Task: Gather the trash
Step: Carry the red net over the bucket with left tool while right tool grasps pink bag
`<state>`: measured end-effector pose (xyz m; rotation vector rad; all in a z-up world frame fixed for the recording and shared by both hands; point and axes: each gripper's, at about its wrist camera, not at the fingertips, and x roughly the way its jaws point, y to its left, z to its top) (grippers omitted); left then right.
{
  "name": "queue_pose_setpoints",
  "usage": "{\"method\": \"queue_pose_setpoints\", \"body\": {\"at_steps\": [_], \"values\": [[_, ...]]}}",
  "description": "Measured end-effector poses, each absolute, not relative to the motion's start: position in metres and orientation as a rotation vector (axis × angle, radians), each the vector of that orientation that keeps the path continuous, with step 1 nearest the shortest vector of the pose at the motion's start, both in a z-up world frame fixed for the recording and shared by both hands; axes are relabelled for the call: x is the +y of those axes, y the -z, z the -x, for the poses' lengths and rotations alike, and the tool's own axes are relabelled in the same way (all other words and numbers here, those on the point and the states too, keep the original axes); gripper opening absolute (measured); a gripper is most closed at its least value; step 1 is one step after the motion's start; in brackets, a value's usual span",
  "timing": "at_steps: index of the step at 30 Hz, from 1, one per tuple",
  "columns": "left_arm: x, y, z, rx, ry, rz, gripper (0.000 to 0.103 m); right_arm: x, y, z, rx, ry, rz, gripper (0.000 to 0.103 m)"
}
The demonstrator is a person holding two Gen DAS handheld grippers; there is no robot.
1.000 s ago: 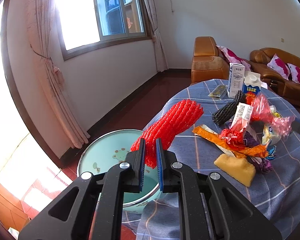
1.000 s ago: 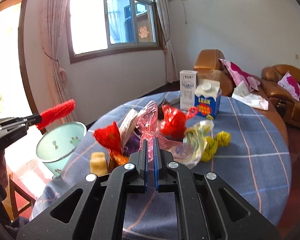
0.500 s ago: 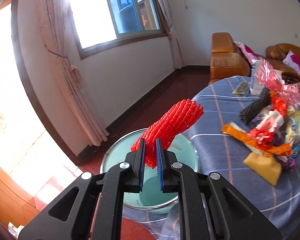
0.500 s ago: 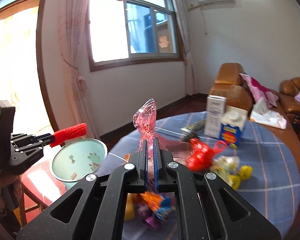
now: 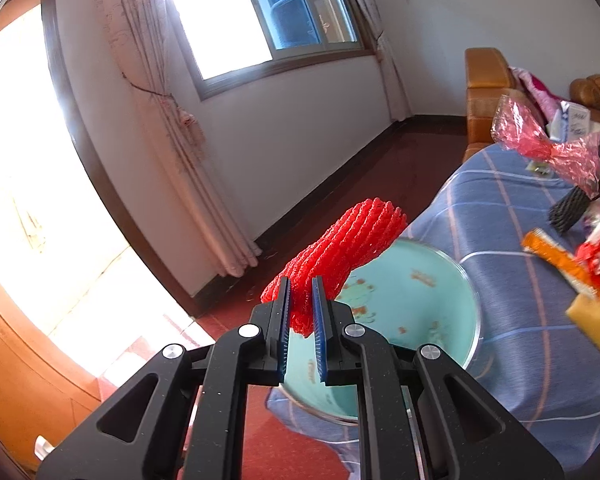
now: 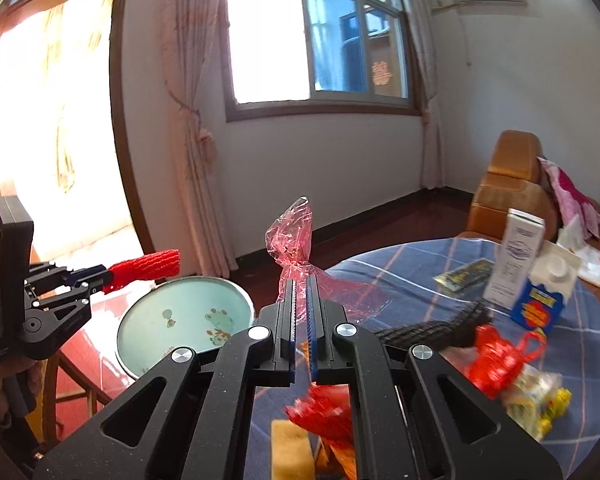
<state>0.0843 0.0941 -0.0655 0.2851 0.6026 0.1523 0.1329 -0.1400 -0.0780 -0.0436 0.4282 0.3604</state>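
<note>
Red foam net (image 5: pixel 336 248), clamped in left gripper (image 5: pixel 300 312), has swung off the table (image 5: pixel 512 320) to above the basin (image 5: pixel 420 304); right gripper (image 6: pixel 300 308), pinching pink wrapper (image 6: pixel 294 236), follows from the table's left edge, so both look near drop-off.

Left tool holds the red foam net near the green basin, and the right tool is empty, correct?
Not quite. The right tool is not empty: it is shut on a pink plastic wrapper, as the right wrist view shows. The left tool does hold the red net near the basin.
</note>
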Motion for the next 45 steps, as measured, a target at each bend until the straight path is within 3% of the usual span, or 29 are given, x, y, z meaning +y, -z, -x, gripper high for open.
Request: {"method": "queue_pose_setpoints", "body": {"at_steps": [19, 45], "values": [[0.126, 0.090, -0.101, 0.678, -0.253, -0.313, 0.011, -0.082, 0.101, -0.189, 0.518, -0.491, 0.150, 0.006], [0.128, 0.097, -0.106, 0.710, -0.248, -0.323, 0.012, -0.052, 0.113, -0.189, 0.572, -0.557, 0.250, 0.006]]}}
